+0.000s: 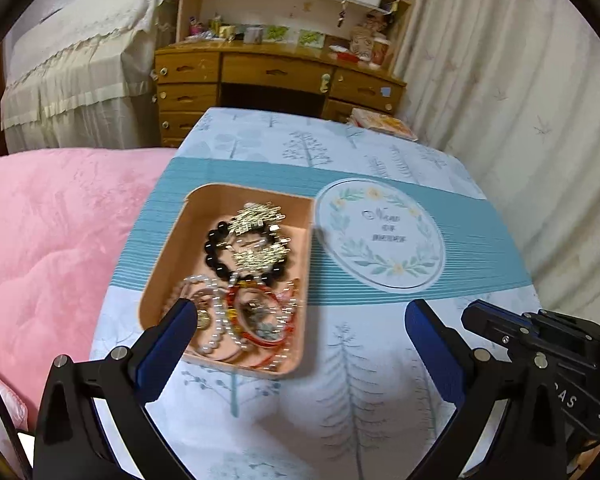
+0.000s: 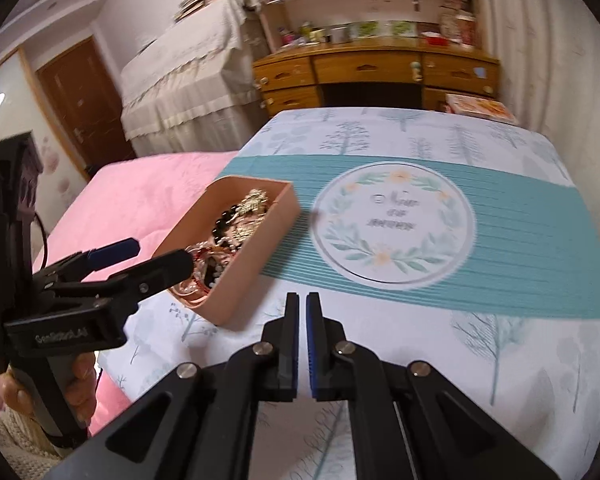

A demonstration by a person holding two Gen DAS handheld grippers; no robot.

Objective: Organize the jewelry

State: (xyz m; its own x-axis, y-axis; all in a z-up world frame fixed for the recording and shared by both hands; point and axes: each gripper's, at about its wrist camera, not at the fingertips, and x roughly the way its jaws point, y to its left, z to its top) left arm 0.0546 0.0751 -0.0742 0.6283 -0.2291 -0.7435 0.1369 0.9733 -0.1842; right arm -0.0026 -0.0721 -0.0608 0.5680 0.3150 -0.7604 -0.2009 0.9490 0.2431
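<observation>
A peach-pink tray (image 1: 168,256) sits on a tree-print cloth with a teal band. It holds a tangle of jewelry: a black bead bracelet (image 1: 216,252), gold pieces (image 1: 256,232), a white pearl strand (image 1: 216,320) and red cord bracelets (image 1: 260,320). My left gripper (image 1: 300,320) is open, its jaws wide apart just in front of the tray's near end, empty. It also shows in the right wrist view (image 2: 156,256), reaching over the tray (image 2: 256,232). My right gripper (image 2: 302,304) is shut and empty, low over the cloth right of the tray.
A round floral emblem (image 1: 380,236) is printed on the teal band right of the tray. A pink blanket (image 1: 52,240) lies to the left. A wooden desk with shelves (image 1: 280,72) stands behind, curtains to the right, a covered piano at back left.
</observation>
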